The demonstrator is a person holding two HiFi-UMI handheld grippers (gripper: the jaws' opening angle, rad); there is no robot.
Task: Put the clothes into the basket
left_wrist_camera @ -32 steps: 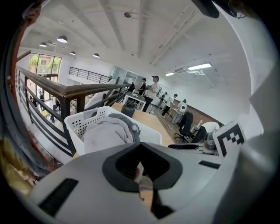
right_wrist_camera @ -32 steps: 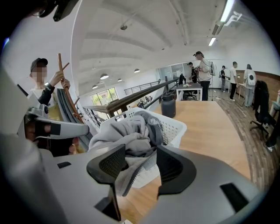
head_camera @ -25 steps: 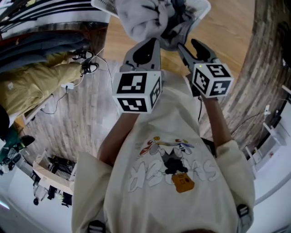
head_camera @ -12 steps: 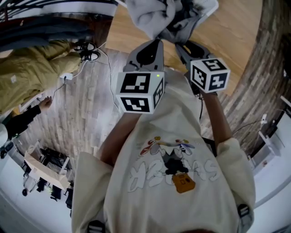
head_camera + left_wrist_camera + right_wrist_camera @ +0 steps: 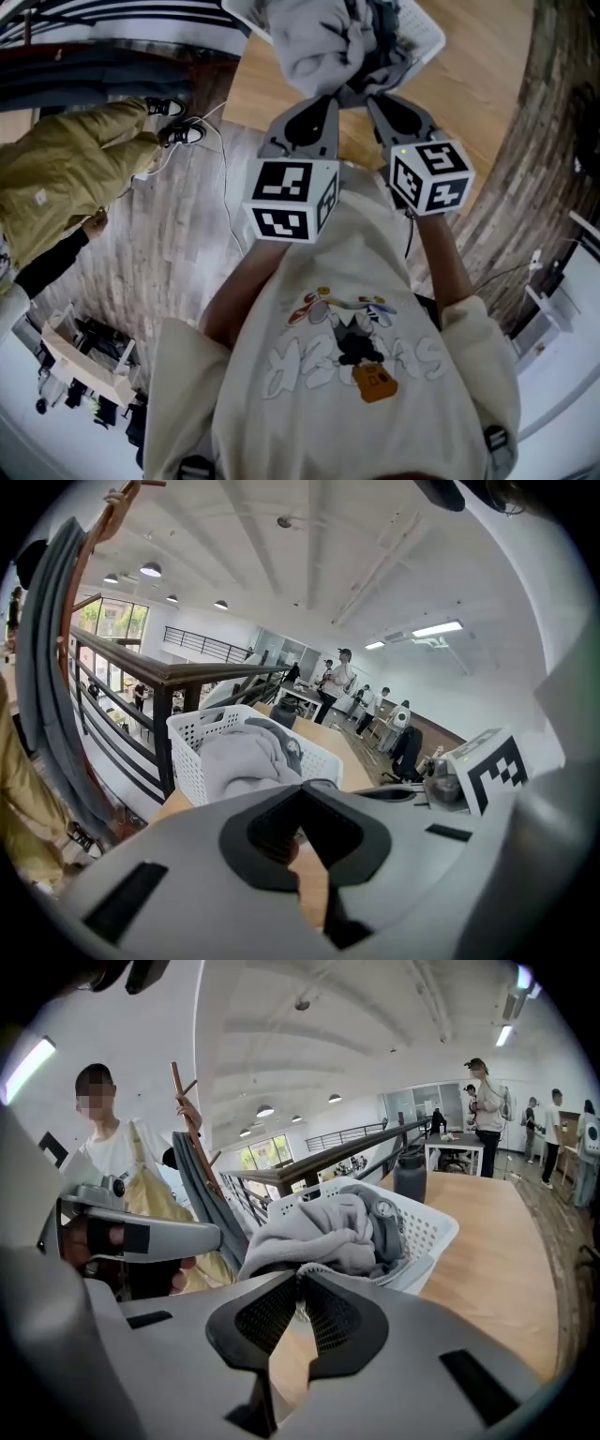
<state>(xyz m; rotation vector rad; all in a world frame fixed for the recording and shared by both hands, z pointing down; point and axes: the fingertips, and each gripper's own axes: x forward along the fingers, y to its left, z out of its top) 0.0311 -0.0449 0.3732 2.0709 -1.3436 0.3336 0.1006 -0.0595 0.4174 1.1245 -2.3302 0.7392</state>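
A white perforated basket (image 5: 427,34) stands on a wooden table, heaped with grey clothes (image 5: 319,42). Both grippers hover just short of its near side, over the table edge. My left gripper (image 5: 320,97) is shut and holds nothing. The jaws of my right gripper (image 5: 379,99) are closing, tips almost together, with nothing between them. In the left gripper view the basket (image 5: 192,752) and grey clothes (image 5: 246,761) lie beyond the closed tips (image 5: 302,787). The right gripper view shows the basket (image 5: 428,1227), the clothes (image 5: 319,1227) and the empty tips (image 5: 300,1275).
A dark bottle (image 5: 410,1176) stands on the table behind the basket. A black railing (image 5: 178,677) runs along the table's left. A person (image 5: 112,1152) holds up a yellow coat (image 5: 66,178) and a grey garment nearby. More people stand far off.
My right gripper's jaws have gone from wide apart to nearly together, empty. Both grippers shifted slightly before the basket. The yellow coat at left has moved.
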